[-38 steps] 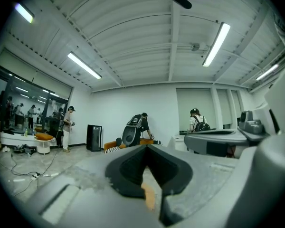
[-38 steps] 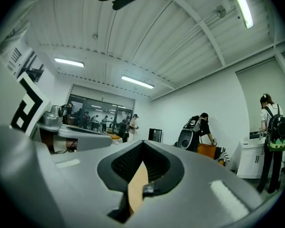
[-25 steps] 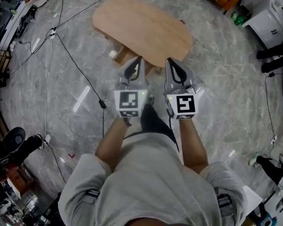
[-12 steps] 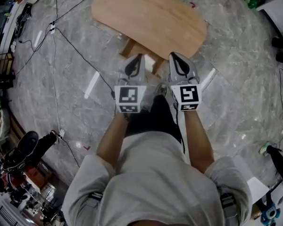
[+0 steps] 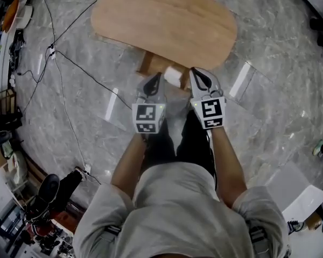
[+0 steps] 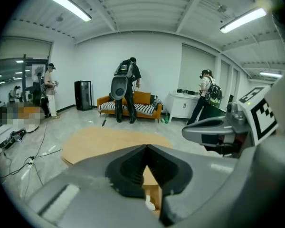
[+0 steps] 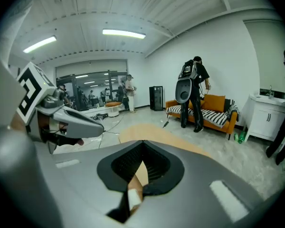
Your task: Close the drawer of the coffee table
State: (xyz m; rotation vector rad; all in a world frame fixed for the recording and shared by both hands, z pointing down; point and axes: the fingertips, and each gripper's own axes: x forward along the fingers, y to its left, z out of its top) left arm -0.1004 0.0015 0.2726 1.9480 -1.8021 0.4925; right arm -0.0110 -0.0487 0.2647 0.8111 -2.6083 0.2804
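Note:
The oval wooden coffee table [image 5: 167, 26] stands at the top of the head view. Under its near edge the wooden drawer [image 5: 157, 66] sticks out toward me, with a white part [image 5: 174, 77] at its front. My left gripper [image 5: 153, 83] is shut and empty, its tips just short of the drawer front. Beside it my right gripper [image 5: 198, 76] is also shut and empty, to the right of the white part. In the left gripper view the shut jaws [image 6: 146, 148] point at the table top [image 6: 104, 141], with the drawer [image 6: 153, 194] below. The right gripper view [image 7: 142, 144] shows the same table [image 7: 154, 129].
Black cables [image 5: 70, 63] run over the grey marble floor left of the table. A white box [image 5: 290, 190] lies on the floor at the lower right. Far behind the table stand an orange sofa [image 6: 130, 106], a white cabinet [image 6: 180, 106] and several people.
Both grippers have come down and forward side by side toward the table's near edge. The drawer front, partly hidden before, now shows between them.

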